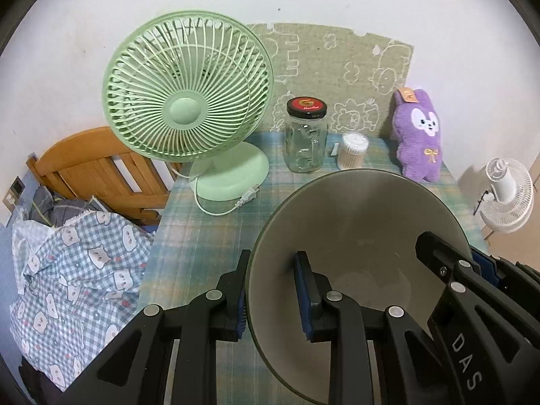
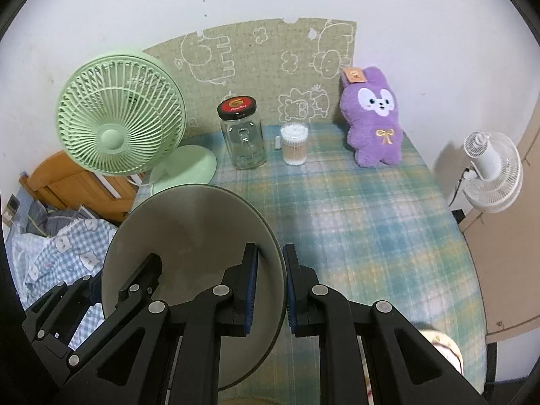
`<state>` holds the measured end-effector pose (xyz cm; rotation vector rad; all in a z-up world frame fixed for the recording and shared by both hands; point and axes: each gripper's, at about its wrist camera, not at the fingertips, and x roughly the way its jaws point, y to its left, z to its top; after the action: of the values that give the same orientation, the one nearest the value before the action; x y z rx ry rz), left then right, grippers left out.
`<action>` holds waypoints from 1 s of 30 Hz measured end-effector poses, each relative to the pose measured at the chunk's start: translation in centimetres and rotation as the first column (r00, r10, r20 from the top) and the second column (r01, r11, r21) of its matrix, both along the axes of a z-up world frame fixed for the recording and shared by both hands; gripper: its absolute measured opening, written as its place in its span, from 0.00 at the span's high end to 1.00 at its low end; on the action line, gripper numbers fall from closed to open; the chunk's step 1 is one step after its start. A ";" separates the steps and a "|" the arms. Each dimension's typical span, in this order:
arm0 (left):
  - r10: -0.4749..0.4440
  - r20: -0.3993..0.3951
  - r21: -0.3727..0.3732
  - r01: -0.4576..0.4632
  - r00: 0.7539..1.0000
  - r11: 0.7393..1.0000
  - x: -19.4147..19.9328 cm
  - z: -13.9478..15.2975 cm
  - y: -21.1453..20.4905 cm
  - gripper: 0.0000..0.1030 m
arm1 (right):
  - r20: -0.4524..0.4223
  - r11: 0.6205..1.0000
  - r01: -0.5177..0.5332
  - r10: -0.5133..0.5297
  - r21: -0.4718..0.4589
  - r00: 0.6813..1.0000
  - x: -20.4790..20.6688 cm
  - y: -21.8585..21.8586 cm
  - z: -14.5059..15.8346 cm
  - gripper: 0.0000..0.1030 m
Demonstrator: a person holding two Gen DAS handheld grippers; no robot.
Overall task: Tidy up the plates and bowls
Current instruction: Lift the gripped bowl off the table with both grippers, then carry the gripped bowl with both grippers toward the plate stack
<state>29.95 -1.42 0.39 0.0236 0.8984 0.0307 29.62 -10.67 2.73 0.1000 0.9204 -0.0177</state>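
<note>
One grey-green bowl point(image 1: 357, 236) is held above the plaid tabletop point(image 2: 371, 222) by both tools. The left hand-held gripper point(image 1: 271, 290) grasps its left rim, one finger outside the wall and one inside; the right hand-held gripper point(image 2: 270, 290) grasps the opposite rim in the same way.

To the right of the bowl the tabletop lies open up to its right and near edges. Its left edge runs just beside a wooden bed frame point(image 1: 101, 172) and a checked quilt point(image 1: 77, 263).

Along the far edge, against the wall, stand one green desk fan point(image 2: 118, 118), one lidded glass jar point(image 2: 243, 135), one tub of cotton swabs point(image 2: 295, 143) and one purple plush rabbit point(image 2: 373, 118). A white fan point(image 2: 489, 172) stands off the tabletop's right side. A patterned dish point(image 2: 445, 347) peeks in at the near right edge.
</note>
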 end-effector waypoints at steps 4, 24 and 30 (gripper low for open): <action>-0.015 0.004 0.000 0.015 1.000 1.000 -2.0 0.6 0.1 0.78 | 0.004 1.000 0.014 -0.014 -0.002 1.000 -2.3 0.1 0.6 0.82; -0.084 -0.007 -0.019 0.084 0.996 0.996 -9.7 -0.5 0.4 0.78 | -0.009 0.997 0.078 -0.079 -0.022 0.997 -11.3 0.7 -0.2 0.82; -0.101 -0.040 -0.019 0.101 0.994 0.995 -11.1 -2.1 0.2 0.78 | -0.045 0.995 0.097 -0.098 -0.018 0.994 -12.9 0.4 -2.1 0.82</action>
<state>18.86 -1.27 -1.75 0.0537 0.9377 -0.0721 16.73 -10.28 0.65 0.1302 0.9600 -0.1187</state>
